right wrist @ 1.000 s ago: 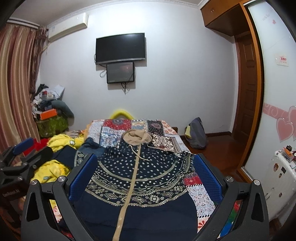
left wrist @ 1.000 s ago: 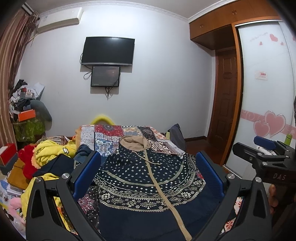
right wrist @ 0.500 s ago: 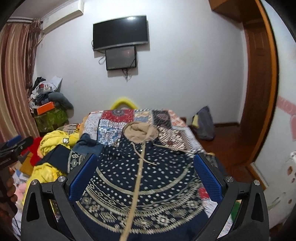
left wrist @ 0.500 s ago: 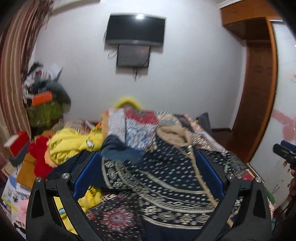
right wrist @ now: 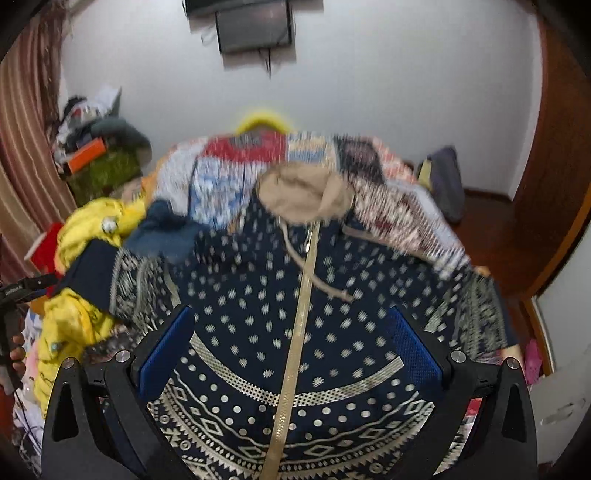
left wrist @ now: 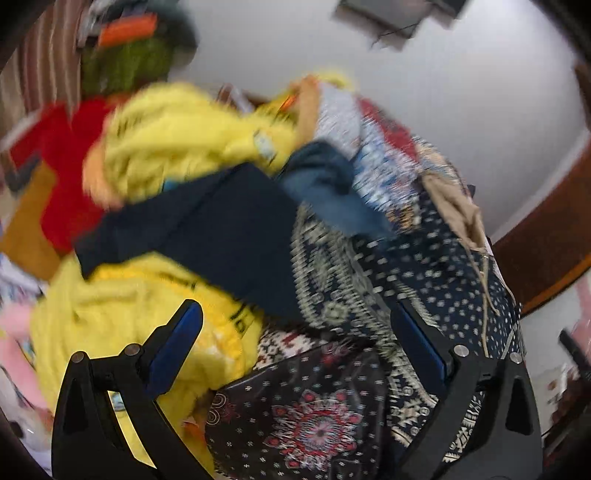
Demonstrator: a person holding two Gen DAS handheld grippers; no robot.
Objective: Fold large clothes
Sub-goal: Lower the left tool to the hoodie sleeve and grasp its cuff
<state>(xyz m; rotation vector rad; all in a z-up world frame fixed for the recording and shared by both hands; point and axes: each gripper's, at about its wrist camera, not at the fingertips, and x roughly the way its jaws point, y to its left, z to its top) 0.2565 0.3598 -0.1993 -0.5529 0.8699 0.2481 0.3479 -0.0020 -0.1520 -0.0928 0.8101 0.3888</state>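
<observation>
Both grippers have dipped toward the hooded jacket (right wrist: 295,325).
The left gripper (left wrist: 295,343) swung to its sleeve (left wrist: 207,236) at centre left; the right gripper (right wrist: 291,350) faces the zipper; both wide open, holding nothing.

— What am I seeing behind?
— I'm looking at a plain white wall (right wrist: 406,92) carrying a black flat screen (right wrist: 255,26), striped brownish curtains (right wrist: 26,147) hanging left, dark wooden floor (right wrist: 491,225) showing right.

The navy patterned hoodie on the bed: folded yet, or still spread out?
Spread out. In the right wrist view the hoodie lies flat and front up, tan zipper strip running straight, hood at the far end, one sleeve out sideways.
</observation>
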